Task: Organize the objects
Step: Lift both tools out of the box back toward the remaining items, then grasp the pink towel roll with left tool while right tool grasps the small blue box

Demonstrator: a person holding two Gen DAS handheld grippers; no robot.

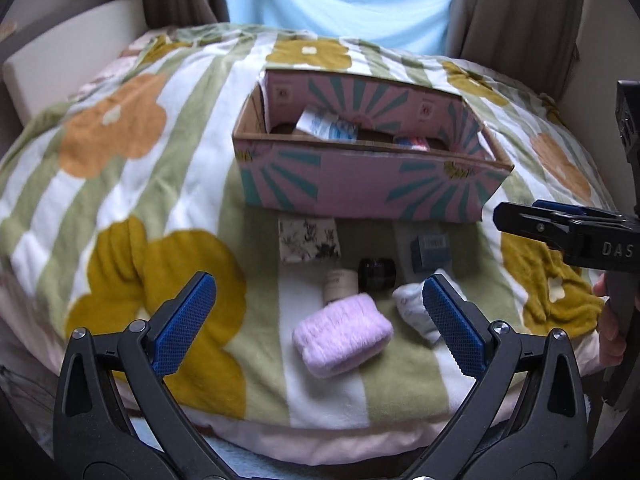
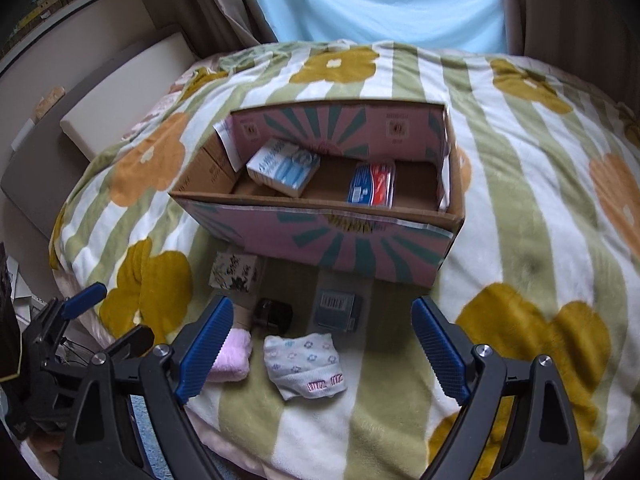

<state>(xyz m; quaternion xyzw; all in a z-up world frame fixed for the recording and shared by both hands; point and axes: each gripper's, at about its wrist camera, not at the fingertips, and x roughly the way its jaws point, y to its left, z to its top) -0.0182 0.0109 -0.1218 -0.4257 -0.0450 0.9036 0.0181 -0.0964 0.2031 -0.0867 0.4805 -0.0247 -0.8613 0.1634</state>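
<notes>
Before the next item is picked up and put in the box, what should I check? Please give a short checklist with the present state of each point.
1. Left tool open: ok, nothing between its fingers.
2. Right tool open: ok, also holding nothing.
3. Box top open: ok.
4. Free space in the box: ok, only a white-blue packet and a red-blue packet lie inside, bare floor between them.
5. Pink cloth roll reachable: ok, it lies in front of the left tool, uncovered.
6. White patterned cloth free: ok in the right view; the left view hides part of it.
</notes>
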